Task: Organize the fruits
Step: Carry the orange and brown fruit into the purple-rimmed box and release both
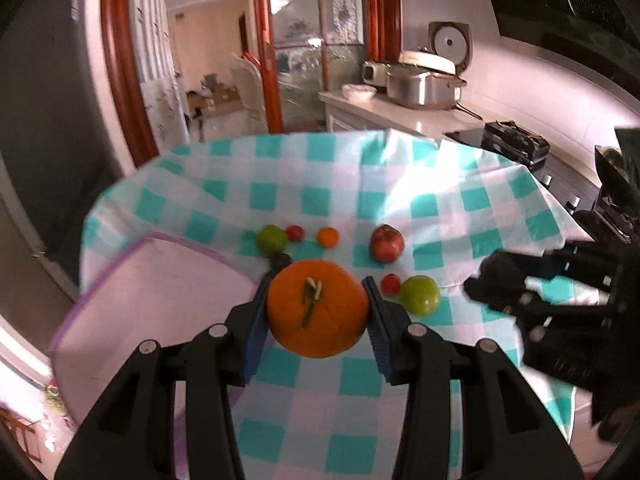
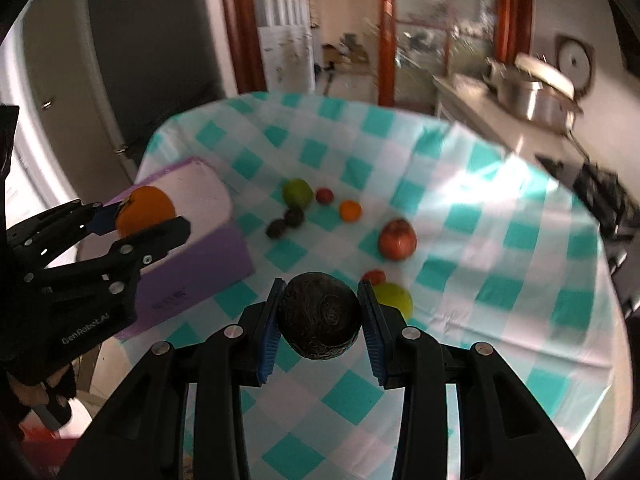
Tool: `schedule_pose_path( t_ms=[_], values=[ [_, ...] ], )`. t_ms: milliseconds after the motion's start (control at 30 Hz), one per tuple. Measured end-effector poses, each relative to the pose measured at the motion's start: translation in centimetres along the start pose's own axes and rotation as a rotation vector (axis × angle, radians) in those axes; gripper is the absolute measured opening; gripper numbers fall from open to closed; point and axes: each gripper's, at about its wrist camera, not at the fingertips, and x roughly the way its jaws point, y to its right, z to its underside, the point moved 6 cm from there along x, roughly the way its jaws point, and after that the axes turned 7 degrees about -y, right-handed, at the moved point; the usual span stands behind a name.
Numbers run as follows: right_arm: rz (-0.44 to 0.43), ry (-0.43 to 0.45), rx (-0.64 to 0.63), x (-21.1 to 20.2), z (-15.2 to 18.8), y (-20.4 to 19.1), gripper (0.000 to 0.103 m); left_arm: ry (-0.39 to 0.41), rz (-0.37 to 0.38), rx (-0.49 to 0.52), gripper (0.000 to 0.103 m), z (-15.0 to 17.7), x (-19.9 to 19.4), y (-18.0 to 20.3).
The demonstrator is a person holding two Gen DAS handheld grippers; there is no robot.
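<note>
My left gripper (image 1: 317, 285) is shut on a large orange (image 1: 320, 320), its blue pads pressing both sides, lifted above the checked tablecloth (image 1: 440, 200). From the right wrist view the same orange (image 2: 146, 210) hangs over a white box with purple sides (image 2: 192, 248). My right gripper (image 2: 321, 285) is shut on a dark round fruit (image 2: 320, 320), also held above the cloth. On the cloth lie a green fruit (image 2: 298, 193), a small red fruit (image 2: 325, 195), a small orange (image 2: 350, 210), a red apple (image 2: 397, 239) and two dark fruits (image 2: 286, 222).
A second small red fruit (image 1: 390, 284) and a green fruit (image 1: 420, 295) lie near the right gripper (image 1: 500, 284). Behind the table run a counter with a rice cooker (image 1: 424, 80) and a stove (image 1: 516, 144). A dark fridge (image 1: 48, 120) stands at the left.
</note>
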Motion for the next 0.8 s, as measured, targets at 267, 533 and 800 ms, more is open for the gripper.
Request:
schedule_pose_path(
  t_ms=[267, 533, 800],
  values=[
    [-0.042, 0.052, -0.064, -5.1, -0.3, -1.1, 0.037, 0.060, -0.024, -0.008, 0.045, 1.2, -6.1, -0.4],
    [-0.017, 0.111, -0.147, -9.8, -1.6, -1.8, 0.037, 0.120, -0.028, 0.021, 0.045, 0.9, -9.9, 0.1],
    [0.017, 0.115, -0.169, -11.9, -0.7, -1.0, 0.037, 0.124, -0.055, -0.085, 0.045, 2.8, -11.1, -5.5]
  ],
)
